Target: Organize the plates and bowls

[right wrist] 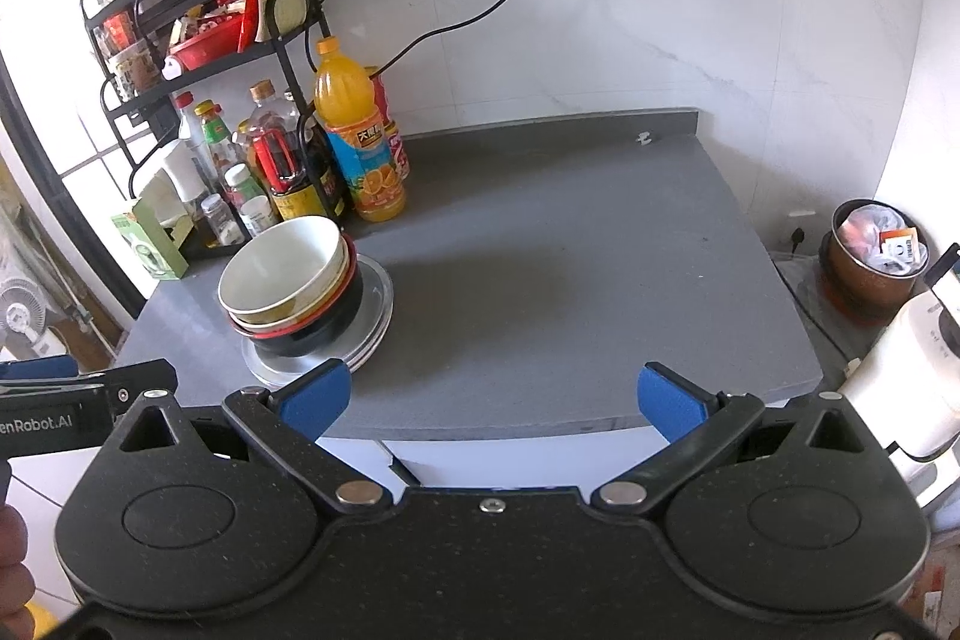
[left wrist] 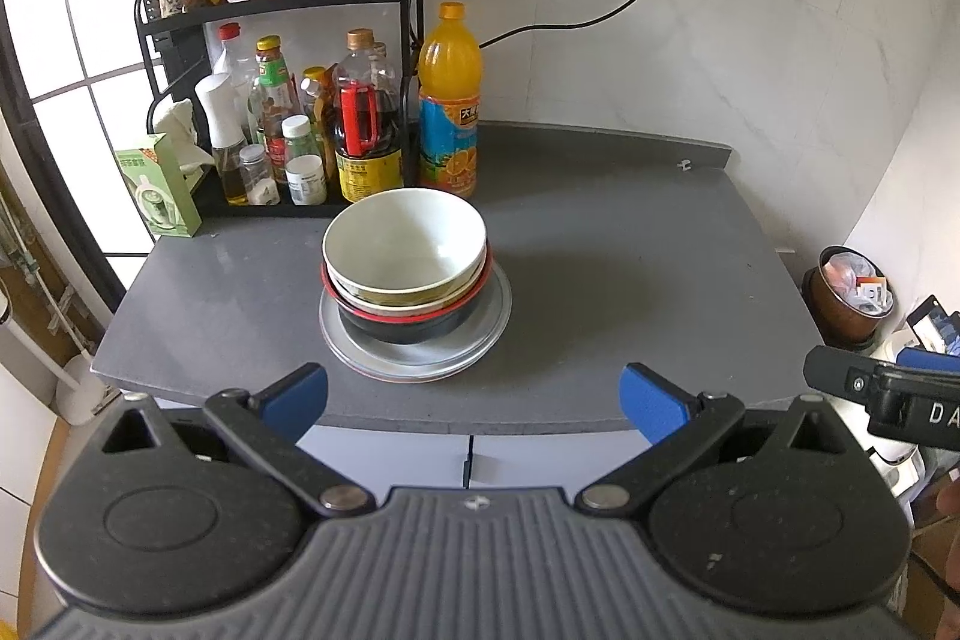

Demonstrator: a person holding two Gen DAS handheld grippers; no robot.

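Observation:
A stack stands on the grey counter (left wrist: 600,232): silver plates (left wrist: 420,355) at the bottom, a black bowl with a red rim (left wrist: 414,325) on them, and a white bowl (left wrist: 403,244) nested on top. In the right wrist view the same white bowl (right wrist: 282,268) tops the stack, with the plates (right wrist: 369,322) at the counter's left. My left gripper (left wrist: 474,403) is open and empty, hanging just short of the counter's front edge, facing the stack. My right gripper (right wrist: 492,403) is open and empty too, to the right of the stack.
A black rack with several sauce bottles (left wrist: 336,136) and an orange juice bottle (left wrist: 450,100) stand behind the stack. A green box (left wrist: 159,193) sits at the left. A brown bin (right wrist: 873,259) and a white appliance (right wrist: 906,376) lie off the counter's right edge.

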